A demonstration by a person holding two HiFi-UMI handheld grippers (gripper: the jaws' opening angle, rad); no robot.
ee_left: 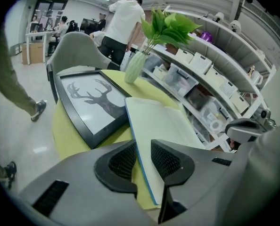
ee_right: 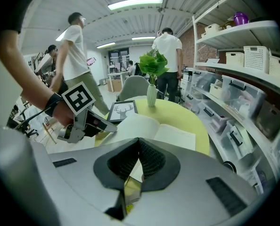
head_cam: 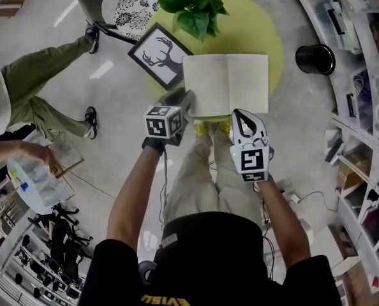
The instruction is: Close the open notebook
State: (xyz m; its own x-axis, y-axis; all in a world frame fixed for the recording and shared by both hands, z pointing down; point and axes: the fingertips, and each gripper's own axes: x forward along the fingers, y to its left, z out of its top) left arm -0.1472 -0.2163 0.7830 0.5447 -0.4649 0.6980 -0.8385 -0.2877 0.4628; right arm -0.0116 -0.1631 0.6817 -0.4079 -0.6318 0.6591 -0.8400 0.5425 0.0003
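Right claw (ee_right: 139,149) is closed and empty, just short of the table (head_cam: 269,40). Left claw (ee_left: 142,147) pinches the left edge of the notebook (head_cam: 228,81), which lies spread open on the table. Folding that half over likely remains.

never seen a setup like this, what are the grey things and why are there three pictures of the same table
There is no robot here. A person holds a hand-operated two-jaw gripper in each hand. The head view comes from a camera on the person's head, looking down. The other two come from cameras riding on the grippers, so the grey shapes at the bottom are their own jaws. On the round yellow-green table lie an open notebook, a framed deer picture and a plant in a vase. The left gripper has the notebook's left edge between its jaws; whether they already pinch it I can't tell. The right gripper is shut and empty, by the notebook's near edge.
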